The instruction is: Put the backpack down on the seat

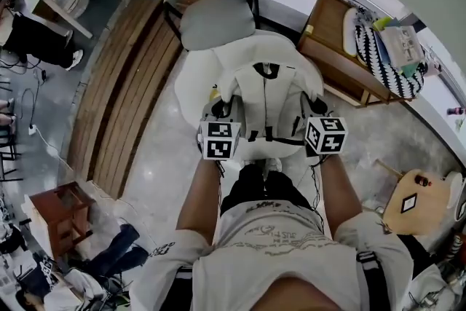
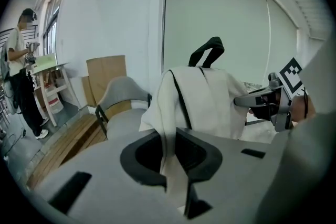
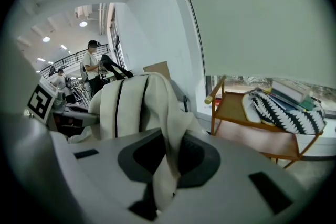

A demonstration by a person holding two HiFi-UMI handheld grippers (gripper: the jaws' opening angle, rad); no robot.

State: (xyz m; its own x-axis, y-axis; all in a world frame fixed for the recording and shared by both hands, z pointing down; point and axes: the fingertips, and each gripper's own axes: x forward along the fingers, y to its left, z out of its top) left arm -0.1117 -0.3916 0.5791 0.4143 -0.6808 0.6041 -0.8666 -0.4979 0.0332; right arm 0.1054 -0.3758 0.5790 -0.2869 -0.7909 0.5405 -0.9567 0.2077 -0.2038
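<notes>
A white backpack point(image 1: 266, 102) with black trim and a black top handle hangs upright between my two grippers, over a white rounded seat point(image 1: 191, 80). My left gripper point(image 1: 218, 111) is shut on the backpack's left shoulder strap point(image 2: 170, 157), which runs down through its jaws. My right gripper point(image 1: 314, 108) is shut on the right shoulder strap point(image 3: 167, 160) in the same way. The backpack body point(image 2: 205, 99) fills the middle of the left gripper view, and its other side point(image 3: 128, 105) shows in the right gripper view. Whether its bottom touches the seat is hidden.
A grey chair point(image 1: 215, 18) stands just beyond the white seat. A slatted wooden bench point(image 1: 124, 91) runs along the left. At the right are a wooden chair point(image 1: 338, 58) holding a black-and-white patterned bag point(image 1: 389, 62) and a small round wooden table point(image 1: 419, 200). A person point(image 2: 21, 71) stands far left.
</notes>
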